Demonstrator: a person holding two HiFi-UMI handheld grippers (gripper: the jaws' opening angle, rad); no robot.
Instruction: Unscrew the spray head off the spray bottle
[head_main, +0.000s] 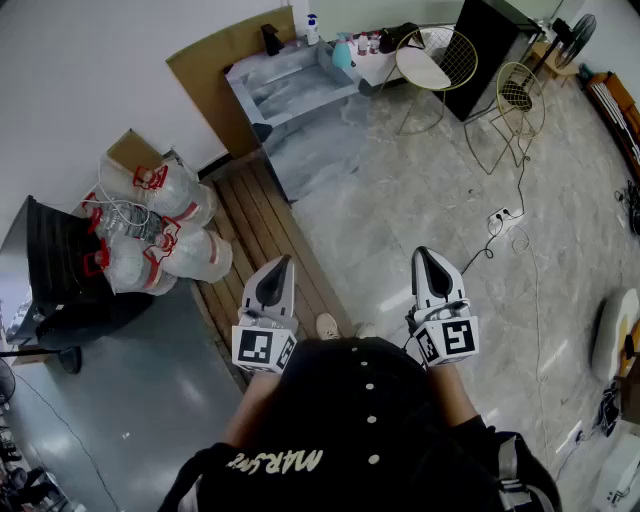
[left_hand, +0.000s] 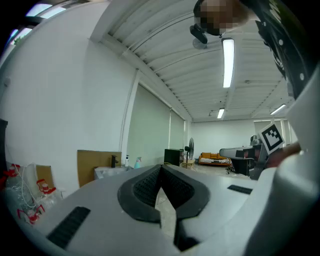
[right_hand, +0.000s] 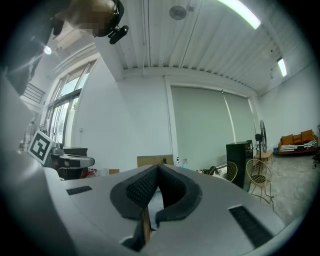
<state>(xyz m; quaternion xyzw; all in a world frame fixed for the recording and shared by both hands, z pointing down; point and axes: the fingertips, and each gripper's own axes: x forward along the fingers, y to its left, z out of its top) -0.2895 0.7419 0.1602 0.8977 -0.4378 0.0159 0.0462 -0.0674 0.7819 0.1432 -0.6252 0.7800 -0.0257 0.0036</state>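
Note:
A teal spray bottle (head_main: 342, 52) stands on the grey table (head_main: 290, 85) far ahead across the room, with a white bottle (head_main: 312, 28) behind it. The left gripper view shows the teal bottle (left_hand: 137, 161) small in the distance, and so does the right gripper view (right_hand: 185, 162). My left gripper (head_main: 279, 265) and right gripper (head_main: 425, 255) are held level in front of the person's body, side by side, far from the table. Both are shut with nothing between the pads; the left gripper's tips (left_hand: 161, 167) and the right gripper's tips (right_hand: 158, 166) meet.
Large clear water jugs (head_main: 165, 235) are piled at the left beside a black chair (head_main: 65, 270). Two wire chairs (head_main: 440, 55) (head_main: 520, 90) and a black cabinet (head_main: 490, 40) stand at the back right. A power strip (head_main: 503, 218) with its cable lies on the marble floor.

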